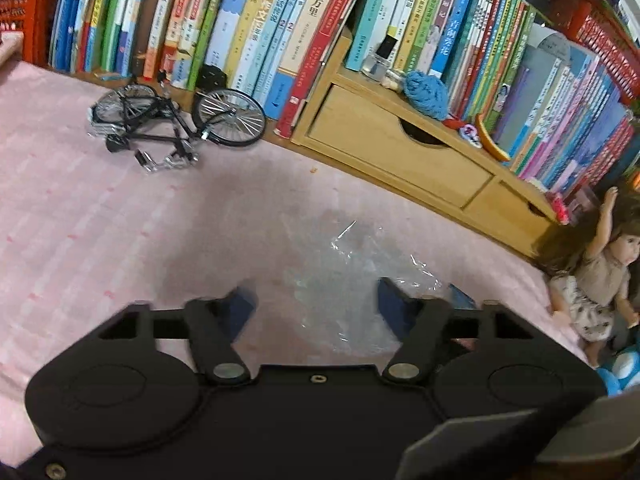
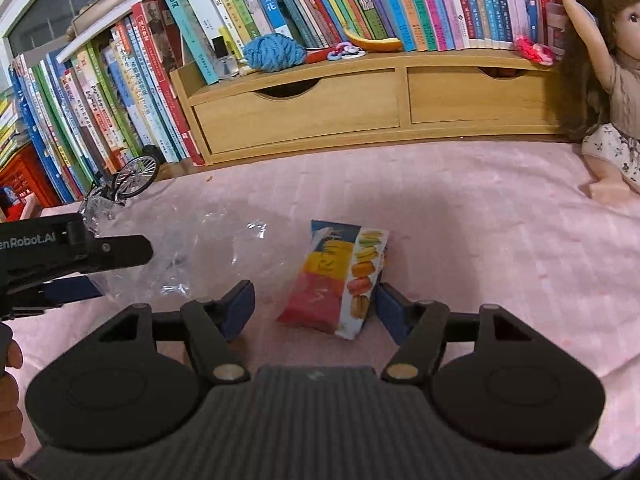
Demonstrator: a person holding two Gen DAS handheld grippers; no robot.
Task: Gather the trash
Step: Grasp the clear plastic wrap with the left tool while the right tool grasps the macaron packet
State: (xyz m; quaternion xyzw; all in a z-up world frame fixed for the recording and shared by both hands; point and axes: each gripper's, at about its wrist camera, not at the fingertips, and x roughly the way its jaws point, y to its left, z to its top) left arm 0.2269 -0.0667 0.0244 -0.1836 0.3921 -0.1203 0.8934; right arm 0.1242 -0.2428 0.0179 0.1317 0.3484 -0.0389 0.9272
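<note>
Wrapper sits lower centre between right gripper fingers, jaws apart, nothing pinched. Left gripper also open over clear plastic bag. Risk: film slips, wrapper skids off-centre on pink cloth.

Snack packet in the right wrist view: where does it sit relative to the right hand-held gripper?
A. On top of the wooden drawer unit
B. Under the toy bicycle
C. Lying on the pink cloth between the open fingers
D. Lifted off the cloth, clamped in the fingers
C: the snack packet lies flat on the pink cloth between the spread fingers of the right hand-held gripper, with a clear gap on its left side.
</note>
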